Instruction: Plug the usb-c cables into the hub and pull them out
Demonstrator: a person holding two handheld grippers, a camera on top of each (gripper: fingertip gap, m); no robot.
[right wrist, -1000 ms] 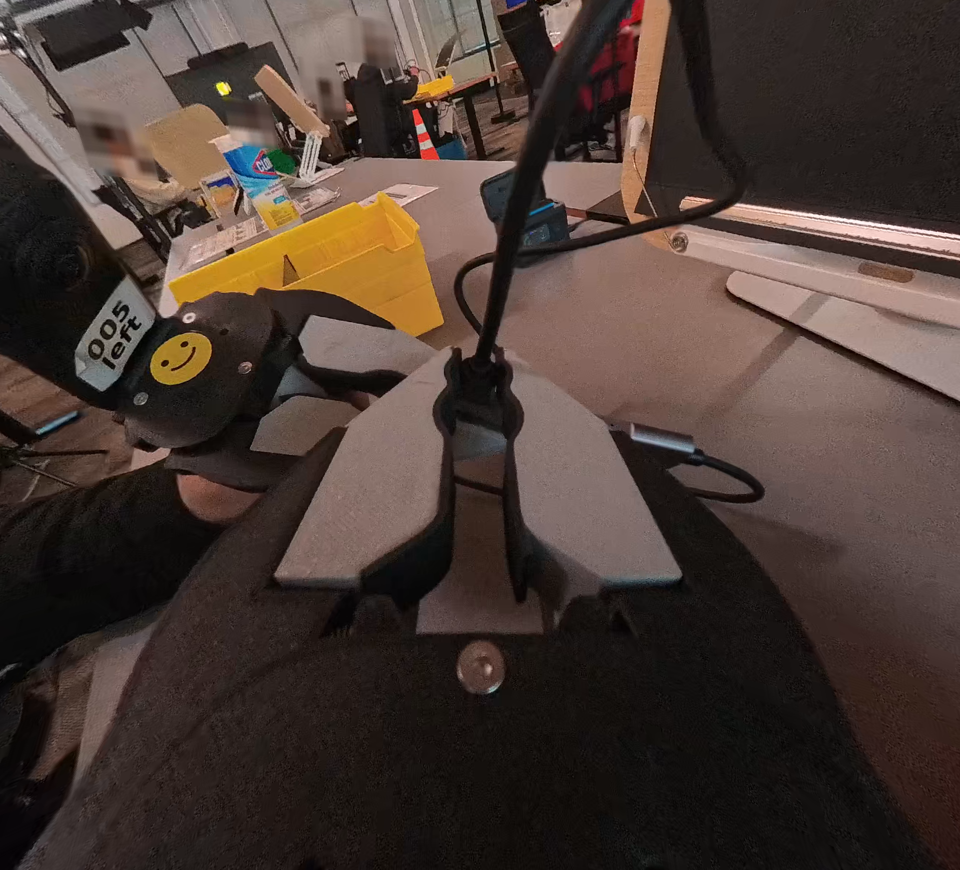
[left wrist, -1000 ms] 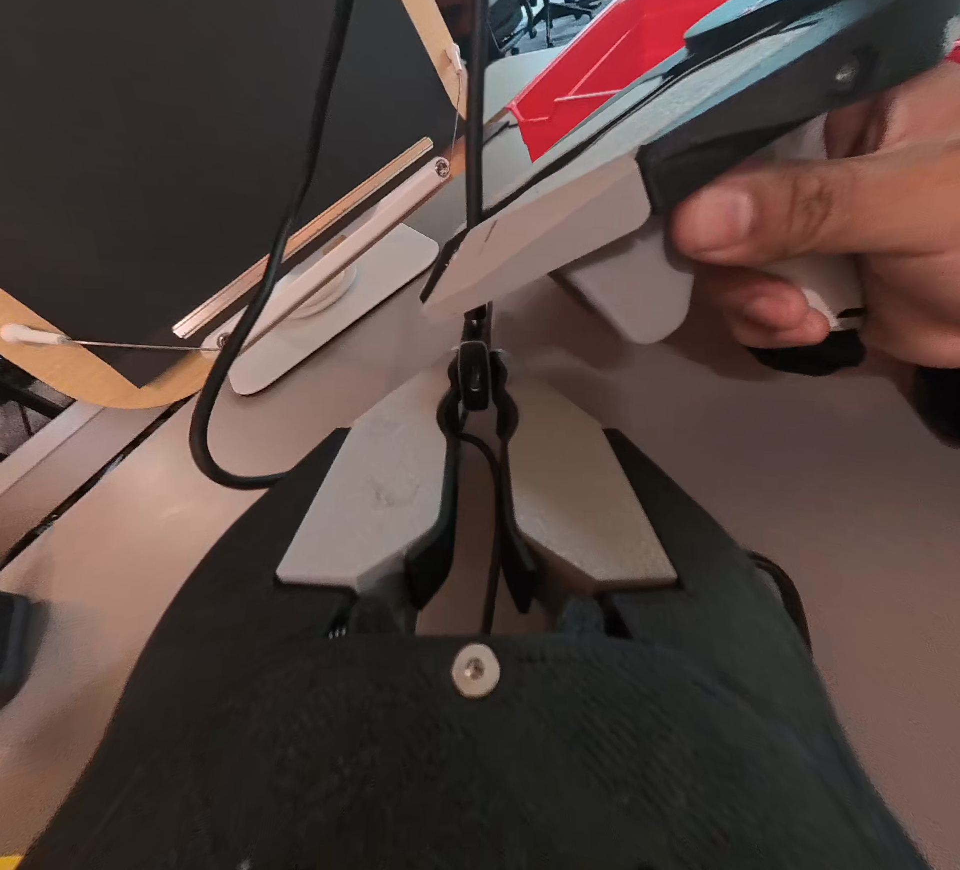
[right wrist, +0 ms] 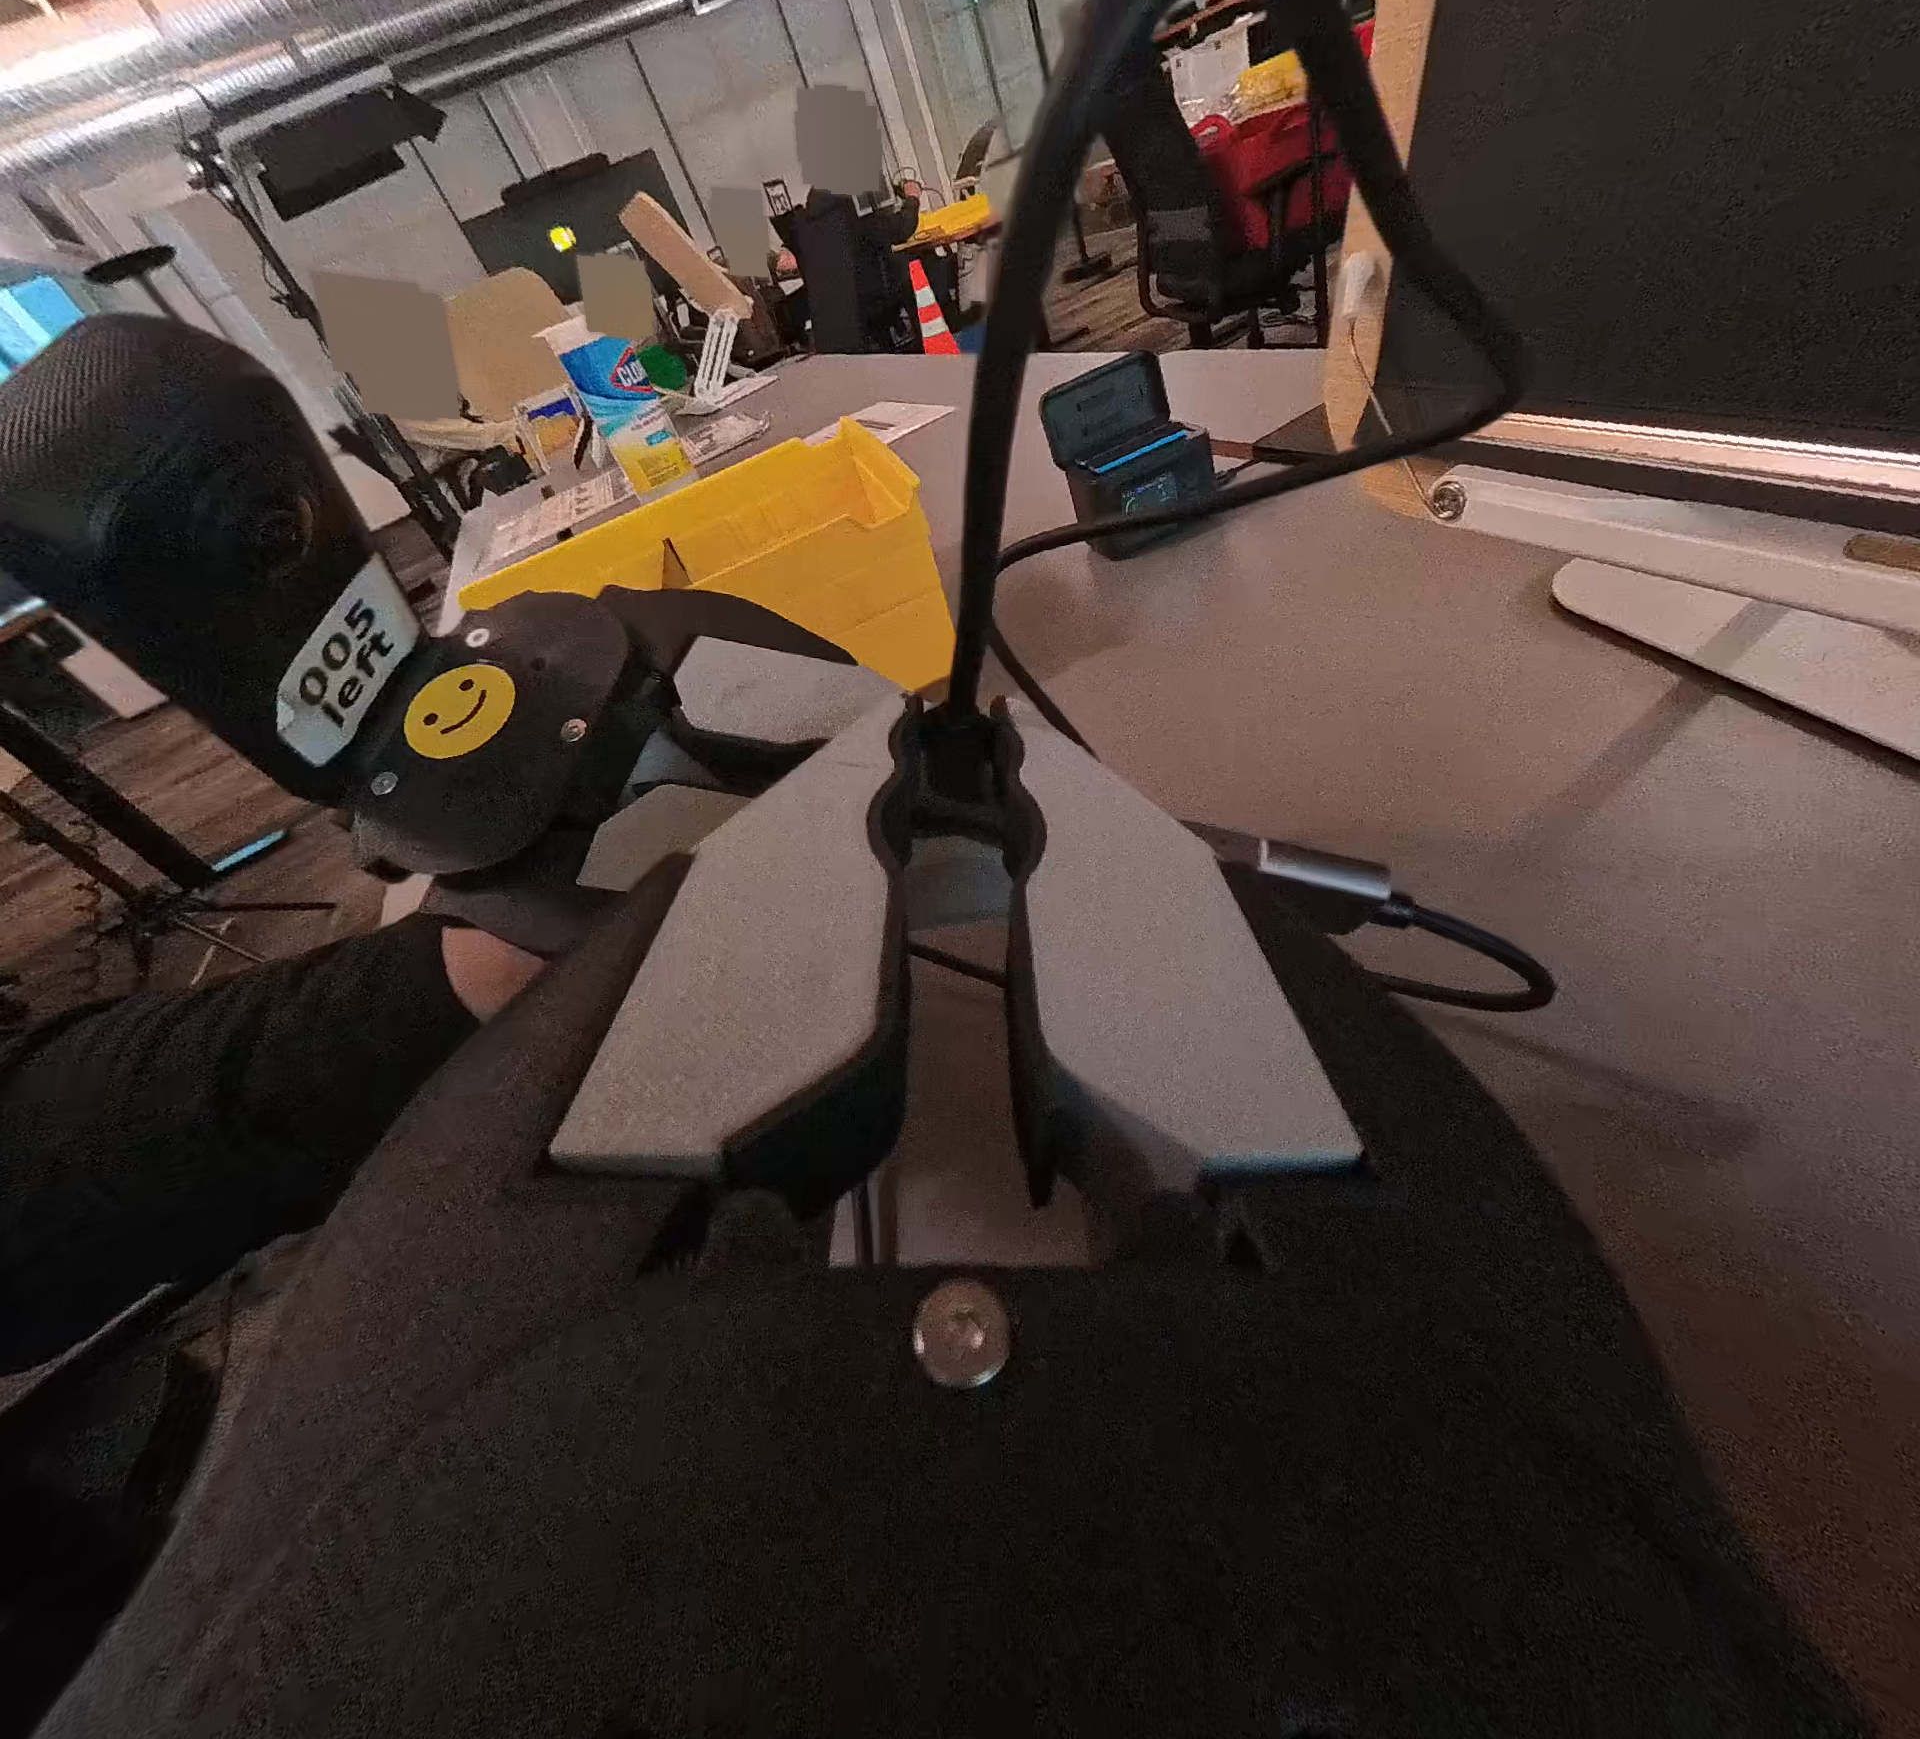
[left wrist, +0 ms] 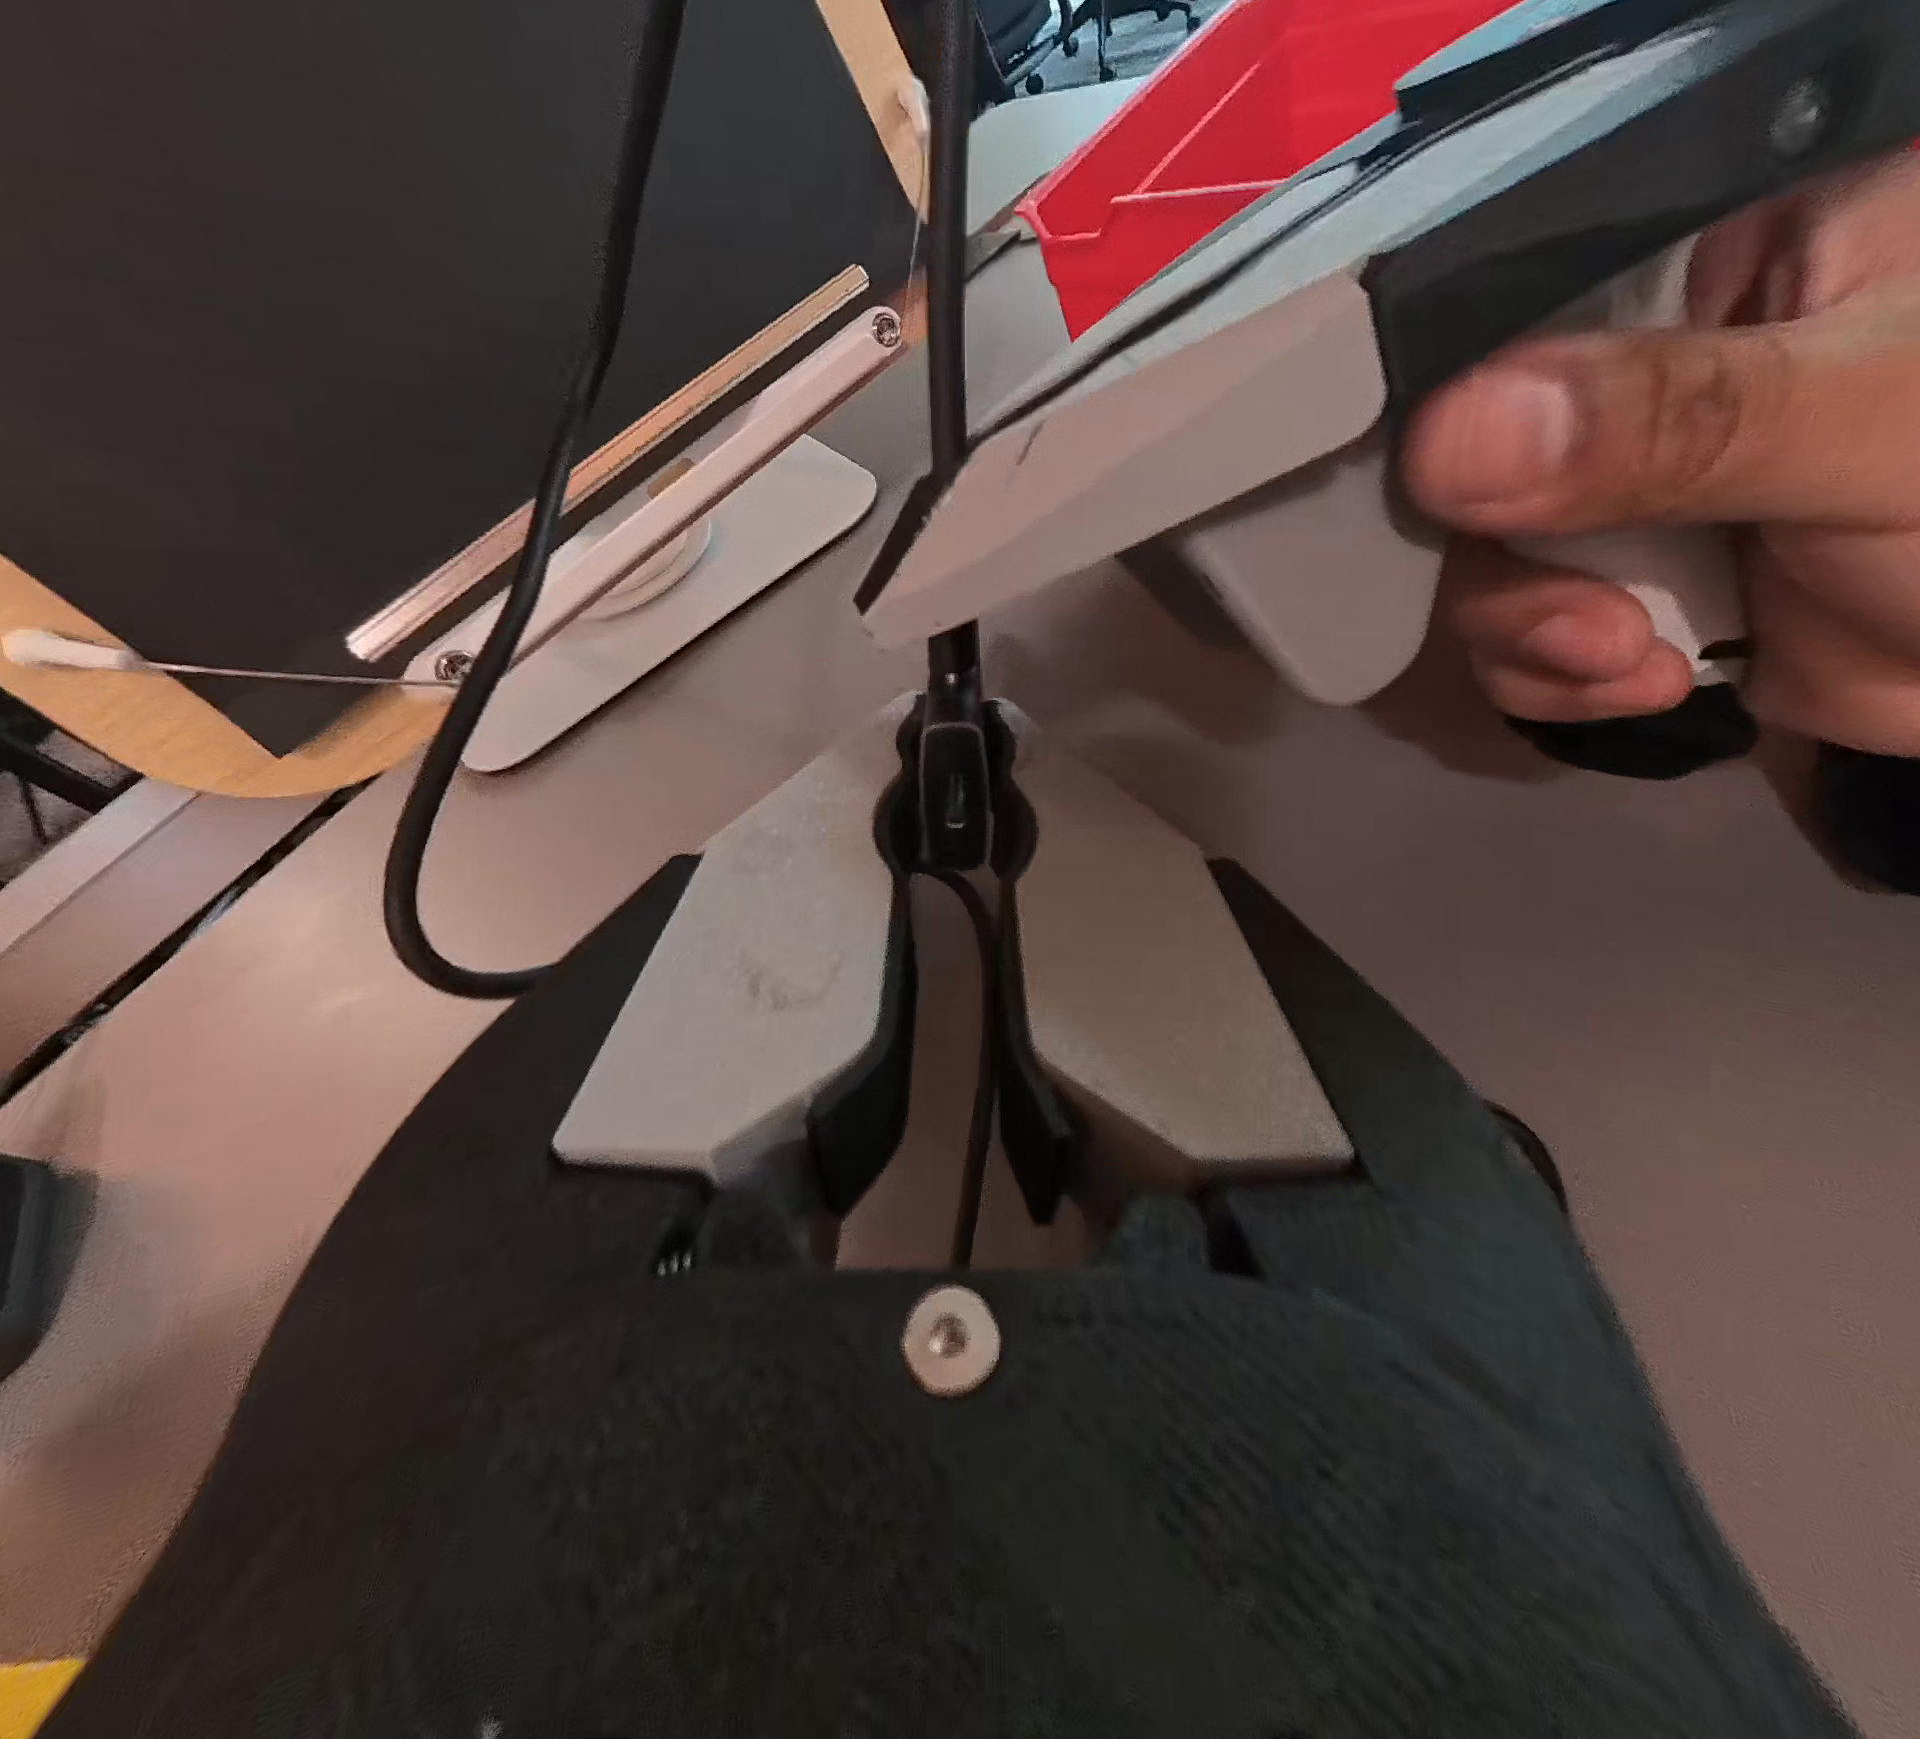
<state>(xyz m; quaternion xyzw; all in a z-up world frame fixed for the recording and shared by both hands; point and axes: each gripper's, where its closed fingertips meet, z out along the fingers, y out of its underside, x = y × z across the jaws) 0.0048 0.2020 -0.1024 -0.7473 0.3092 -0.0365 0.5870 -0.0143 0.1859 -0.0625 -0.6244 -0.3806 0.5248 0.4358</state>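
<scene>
The left hand-held gripper (left wrist: 956,806) fills the lower half of the view, its grey fingers (left wrist: 769,993) closed on a small black hub (left wrist: 956,796) with a port facing the camera. A thin lead (left wrist: 977,1066) runs from the hub toward six o'clock between the fingers. From two o'clock the right hand-held gripper (left wrist: 894,567), gripped by a hand (left wrist: 1683,536), reaches in just above the hub, pinching a black usb-c cable (left wrist: 951,235) that climbs to twelve o'clock. At ten o'clock a dark monitor (left wrist: 364,183) stands on the grey table (left wrist: 1558,962); a red bin (left wrist: 1299,131) sits at one o'clock.
</scene>
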